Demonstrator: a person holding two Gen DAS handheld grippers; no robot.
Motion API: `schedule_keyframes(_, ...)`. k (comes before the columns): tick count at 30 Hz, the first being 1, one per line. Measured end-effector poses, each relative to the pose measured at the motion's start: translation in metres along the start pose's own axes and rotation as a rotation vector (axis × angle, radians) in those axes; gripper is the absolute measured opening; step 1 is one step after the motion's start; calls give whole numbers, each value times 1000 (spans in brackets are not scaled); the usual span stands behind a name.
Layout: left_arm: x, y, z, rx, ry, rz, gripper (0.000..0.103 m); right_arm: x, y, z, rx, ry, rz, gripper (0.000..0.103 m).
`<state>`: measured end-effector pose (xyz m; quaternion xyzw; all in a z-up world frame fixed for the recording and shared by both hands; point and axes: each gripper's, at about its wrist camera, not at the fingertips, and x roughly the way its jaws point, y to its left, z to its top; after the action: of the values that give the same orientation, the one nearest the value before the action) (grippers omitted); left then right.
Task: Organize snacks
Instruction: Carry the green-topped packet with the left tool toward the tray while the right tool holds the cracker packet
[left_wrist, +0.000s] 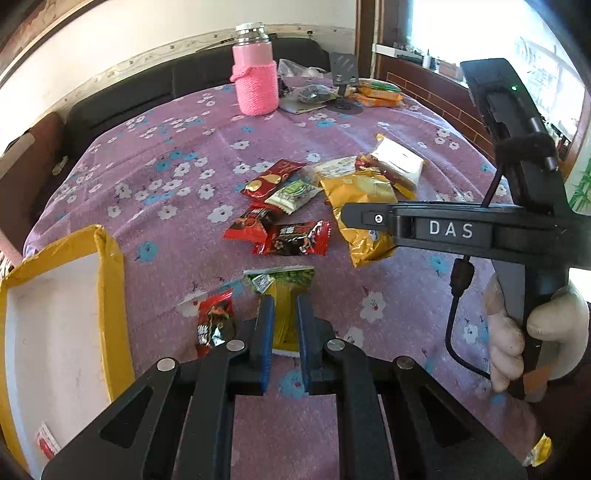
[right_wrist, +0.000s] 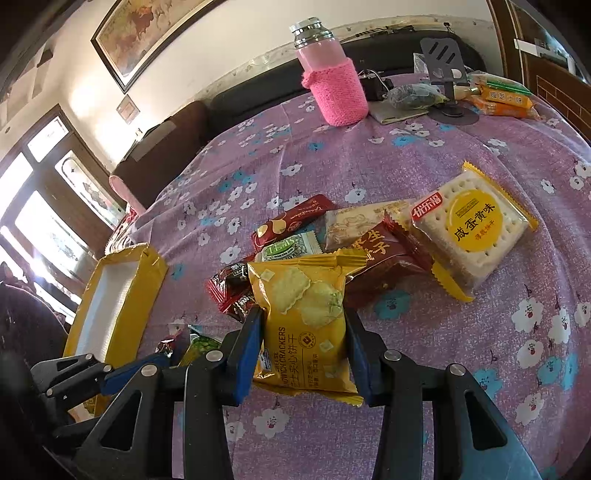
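A yellow-rimmed tray (left_wrist: 110, 280) with a white floor sat at the table's left edge. Just right of it, the left gripper (left_wrist: 284, 317) was clamped on a green-and-yellow packet (left_wrist: 282, 291) beside a red candy (left_wrist: 216, 321). Further right, the right gripper (right_wrist: 304, 343) pinched a yellow cracker pack (right_wrist: 303, 314), printed with two crackers, near the snack pile (right_wrist: 369, 243).

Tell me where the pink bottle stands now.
The pink bottle stands upright at the far side of the table in both wrist views, just left of the black phone stand.
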<state>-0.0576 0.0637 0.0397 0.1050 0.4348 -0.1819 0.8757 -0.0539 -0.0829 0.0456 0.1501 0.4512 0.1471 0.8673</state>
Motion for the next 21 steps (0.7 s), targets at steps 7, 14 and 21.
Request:
schedule_keyframes(7,28,-10,-1,44,50,49,61,0,0,0,6,3,4,44)
schedule_keyframes(14,39,-25,2,35,65,3,31,3,0,-1,6,14,12,44)
schedule_keyframes(21,10,-16,-11,-64,-6,-23,30,-1,0,0,8,0,23,44)
